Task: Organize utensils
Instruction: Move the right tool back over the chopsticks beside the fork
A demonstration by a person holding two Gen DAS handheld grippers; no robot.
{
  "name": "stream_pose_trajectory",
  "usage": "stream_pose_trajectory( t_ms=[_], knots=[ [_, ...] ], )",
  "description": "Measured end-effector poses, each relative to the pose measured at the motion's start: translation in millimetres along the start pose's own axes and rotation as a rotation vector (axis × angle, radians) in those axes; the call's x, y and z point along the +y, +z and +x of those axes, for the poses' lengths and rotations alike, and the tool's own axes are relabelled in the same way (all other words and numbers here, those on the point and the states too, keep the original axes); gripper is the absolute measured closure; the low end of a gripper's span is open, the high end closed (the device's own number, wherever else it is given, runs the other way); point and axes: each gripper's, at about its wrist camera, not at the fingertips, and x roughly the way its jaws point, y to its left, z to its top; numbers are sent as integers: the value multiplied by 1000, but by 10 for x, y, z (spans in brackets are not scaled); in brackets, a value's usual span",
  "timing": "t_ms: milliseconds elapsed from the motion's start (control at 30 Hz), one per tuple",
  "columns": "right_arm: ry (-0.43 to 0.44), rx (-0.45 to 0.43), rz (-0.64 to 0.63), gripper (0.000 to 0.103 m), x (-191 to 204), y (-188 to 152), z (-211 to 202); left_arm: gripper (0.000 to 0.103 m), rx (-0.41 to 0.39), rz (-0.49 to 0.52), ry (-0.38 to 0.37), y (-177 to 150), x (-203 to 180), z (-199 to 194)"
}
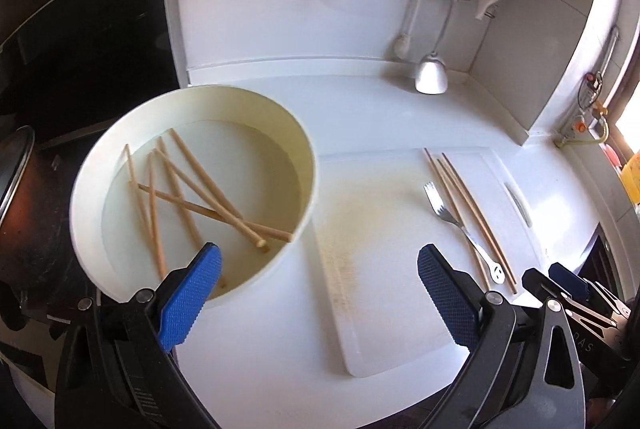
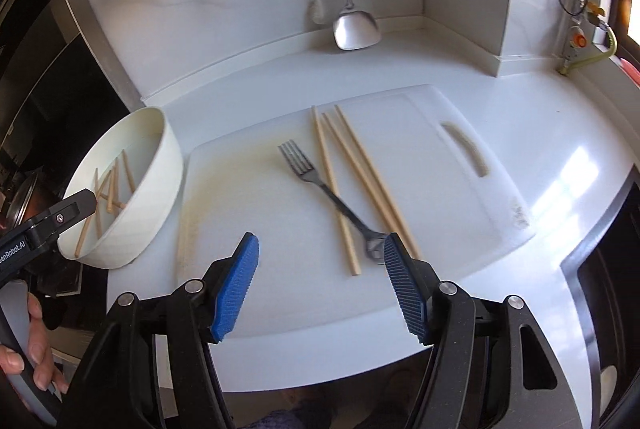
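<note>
Both tongs are held open and empty: left tongs (image 1: 320, 293) at the bowl (image 1: 96, 165), right tongs (image 2: 320, 285) before the chopsticks (image 2: 352, 169) and fork (image 2: 320, 181), ready for sorting.

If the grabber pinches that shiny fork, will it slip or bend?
The fork looks like polished metal, so it probably stays stiff but may slide between the pads. It lies across a chopstick on the cutting board, so lifting it might nudge that chopstick.
</note>
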Motion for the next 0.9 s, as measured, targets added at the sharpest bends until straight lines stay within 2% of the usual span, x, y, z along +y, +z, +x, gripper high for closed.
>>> stream_pose_trajectory(
  t_ms=[200,467,667,900],
  knots=[
    [-37,-25,-9,40,-644,-31,-145,6,39,-10,-36,-128,-566,138],
    [48,-26,-129,41,-1240,-3,-8,6,89,-140,70,-431,-1105,326],
    [120,-31,-192,40,-1356,90,236,6,59,-181,161,-529,-1327,451],
    [171,-59,-201,40,-1244,250,616,6,30,-148,204,-530,-1409,805]
  ],
)
